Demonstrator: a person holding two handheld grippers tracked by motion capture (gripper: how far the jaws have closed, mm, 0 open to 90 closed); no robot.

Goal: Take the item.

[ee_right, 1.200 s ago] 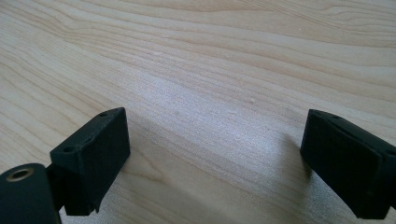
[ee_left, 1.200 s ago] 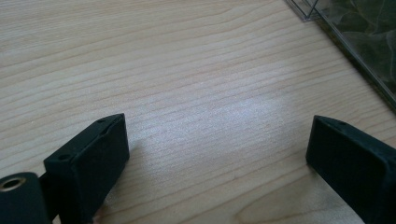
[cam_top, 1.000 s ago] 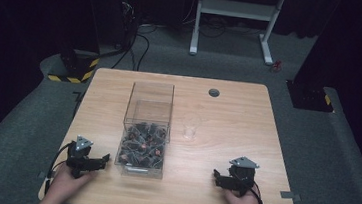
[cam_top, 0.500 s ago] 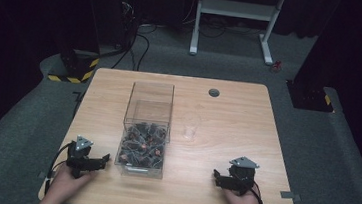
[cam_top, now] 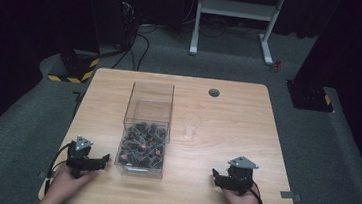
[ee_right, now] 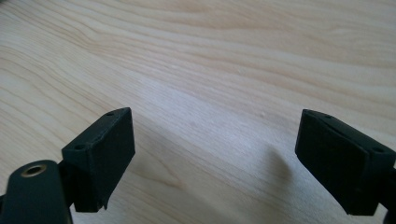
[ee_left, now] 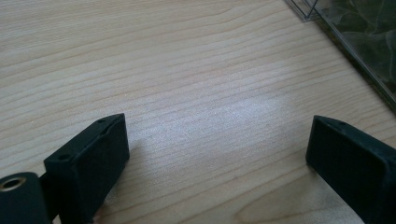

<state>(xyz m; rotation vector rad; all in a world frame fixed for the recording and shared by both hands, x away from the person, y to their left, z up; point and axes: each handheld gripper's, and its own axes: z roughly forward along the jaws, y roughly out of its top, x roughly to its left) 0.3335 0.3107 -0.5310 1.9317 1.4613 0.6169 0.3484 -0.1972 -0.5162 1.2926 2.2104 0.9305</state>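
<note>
1. Two tongs rest at the near edge of the tabletop (cam_top: 228, 111): the left tongs (cam_top: 105, 159) at the near left and the right tongs (cam_top: 215, 176) at the near right, each held in a hand. Both are released, their black jaws spread wide with only bare wood grain between them in the gripper views (ee_left: 217, 154) (ee_right: 215, 154).

2. Just right of the left tongs, near the middle of the tabletop, stands a clear box (cam_top: 147, 129). It is tall and open-topped, and a heap of small dark pieces (cam_top: 142, 147) covers its floor. Its lower corner shows at the far right of the left gripper view (ee_left: 355, 42). The jaws point toward it but are apart from it.

3. Farther back and right of the box stands a small clear cup (cam_top: 191, 128), upright and apparently empty. It lies well apart from the right tongs.

4. Handling, as I judge it: the box walls look thin, stiff and smooth, so a pinch on a flat side would likely slip. The top rim of one wall seems the better place to grip. The dark pieces look small, light and irregular, probably best taken one at a time from above. The cup looks light and easy to tip, so grip it gently across the rim or body.
</note>
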